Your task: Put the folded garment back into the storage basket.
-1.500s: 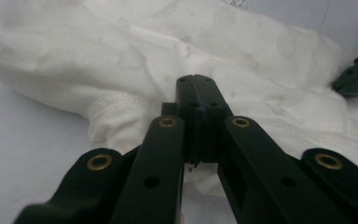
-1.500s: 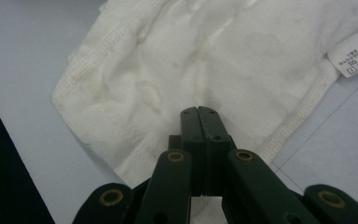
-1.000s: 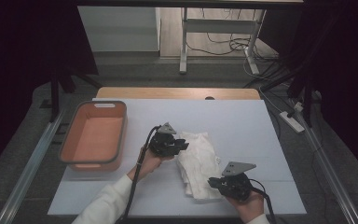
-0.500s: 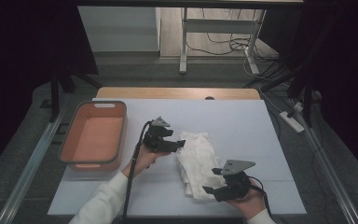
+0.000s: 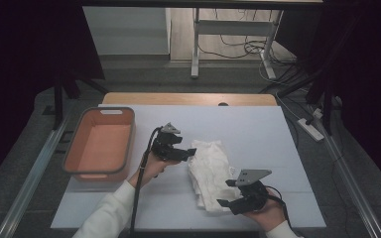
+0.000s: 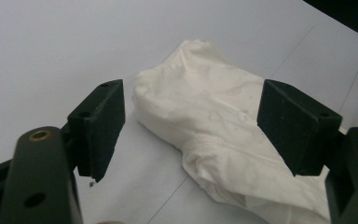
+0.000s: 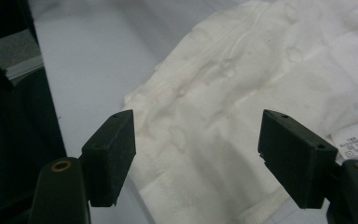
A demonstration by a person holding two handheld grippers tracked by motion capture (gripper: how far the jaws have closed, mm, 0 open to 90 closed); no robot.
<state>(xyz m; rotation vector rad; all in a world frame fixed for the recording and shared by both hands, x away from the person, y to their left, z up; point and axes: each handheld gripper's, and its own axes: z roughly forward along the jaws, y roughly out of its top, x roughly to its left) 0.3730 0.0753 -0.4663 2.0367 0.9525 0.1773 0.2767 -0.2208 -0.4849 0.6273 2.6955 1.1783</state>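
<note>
Since 1 second ago, left tongs [image 5: 191, 151] have shifted toward the counter's left edge, off the crumpled white cloth garment [image 5: 212, 171] to just beside its left side; right tongs [image 5: 224, 202] have eased slightly back from its near end. Both tongs stand released, jaws spread wide, gripping nothing. Garment lies on the white counter [image 5: 258, 129], right of centre, nearer the front edge. Orange plastic rectangular tub [image 5: 99, 146] sits at the left edge.

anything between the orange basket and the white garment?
The left claw and the hand holding it. Otherwise bare white table, as the high view shows. The orange basket sits left, the white garment right of them.
</note>
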